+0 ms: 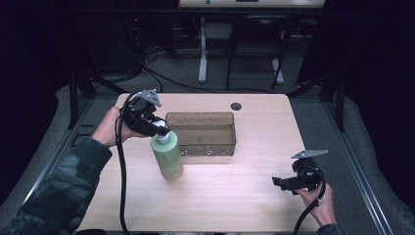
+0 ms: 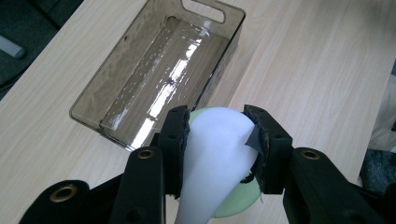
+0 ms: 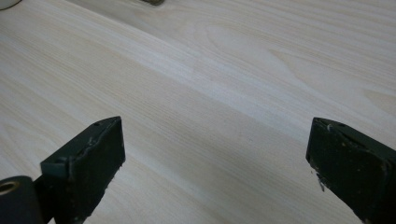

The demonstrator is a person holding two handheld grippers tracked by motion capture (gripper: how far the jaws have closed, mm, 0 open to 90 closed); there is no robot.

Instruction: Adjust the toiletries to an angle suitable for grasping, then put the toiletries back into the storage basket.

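- While the left claw (image 2: 217, 140) is closed on the white cap (image 2: 215, 154) of the green bottle (image 1: 167, 156), the bottle stands upright on the desk (image 1: 235, 196), just beside the near left corner of the brown bin (image 1: 201, 133)
- Both pads press on the cap from two sides in the left gripper view; the grip looks firm, but it is only on the cap, not on the body
- Right claw (image 1: 279, 182) is wide open and holds nothing; it waits above bare desk at the near right, well apart from the bottle
- I judge that the work is to lift the bottle and put it into the bin, which is empty now
- Risk one: the cap is smooth and becomes narrower, so the pads may slide off when the weight of the bottle hangs on them
- Risk two: the grip is high and a little from the side, so the bottle can swing under the claw and tip when it leaves the desk
- Risk three: the bin wall is very near, so a lift that is too low may knock the bottle base against the rim and push the bin away
- Risk four: if the cap is loose, it may turn or come off under load
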